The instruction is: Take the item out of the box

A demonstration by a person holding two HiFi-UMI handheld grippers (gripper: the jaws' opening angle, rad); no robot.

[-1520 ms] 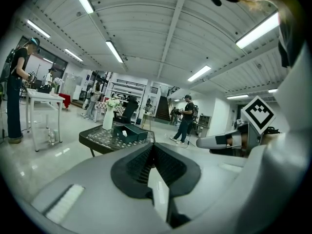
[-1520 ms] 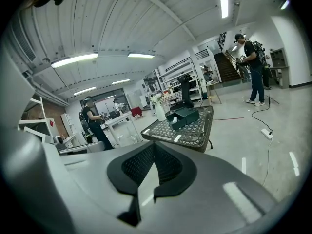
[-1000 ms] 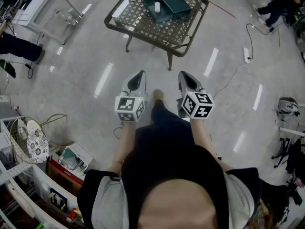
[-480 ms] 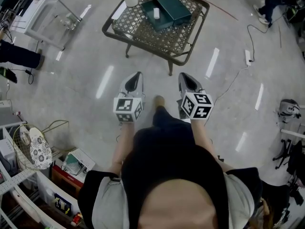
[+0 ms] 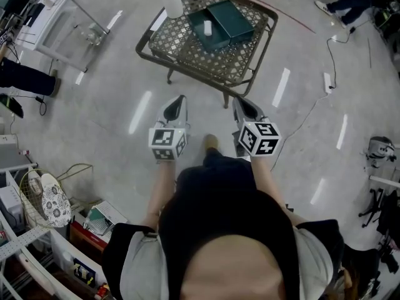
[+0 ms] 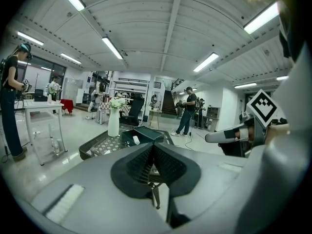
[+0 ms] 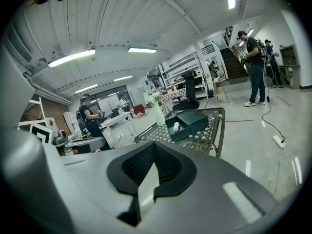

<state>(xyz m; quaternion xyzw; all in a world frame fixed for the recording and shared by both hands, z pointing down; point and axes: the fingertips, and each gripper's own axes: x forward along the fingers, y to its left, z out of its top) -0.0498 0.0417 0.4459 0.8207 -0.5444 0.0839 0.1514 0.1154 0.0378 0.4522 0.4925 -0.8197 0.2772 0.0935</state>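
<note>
An open dark green box (image 5: 208, 29) sits on a metal lattice table (image 5: 187, 45) ahead of me, its lid (image 5: 232, 17) lying beside it. A small white item (image 5: 207, 27) stands inside the box. The box (image 6: 142, 135) and item (image 6: 136, 140) also show far off in the left gripper view, and the box (image 7: 187, 123) and item (image 7: 176, 127) in the right gripper view. My left gripper (image 5: 180, 100) and right gripper (image 5: 241, 102) are held side by side over the floor, short of the table. Both are shut and hold nothing.
A white vase (image 5: 173, 5) with flowers stands at the table's far left corner. A white table (image 5: 56, 11) is at the far left, shelves with clutter (image 5: 44, 211) at lower left. A cable and power strip (image 5: 327, 82) lie on the floor right. People stand around the room.
The table and box have drawn nearer in the head view as I walk toward them. Both grippers moved along with me and stayed shut.
</note>
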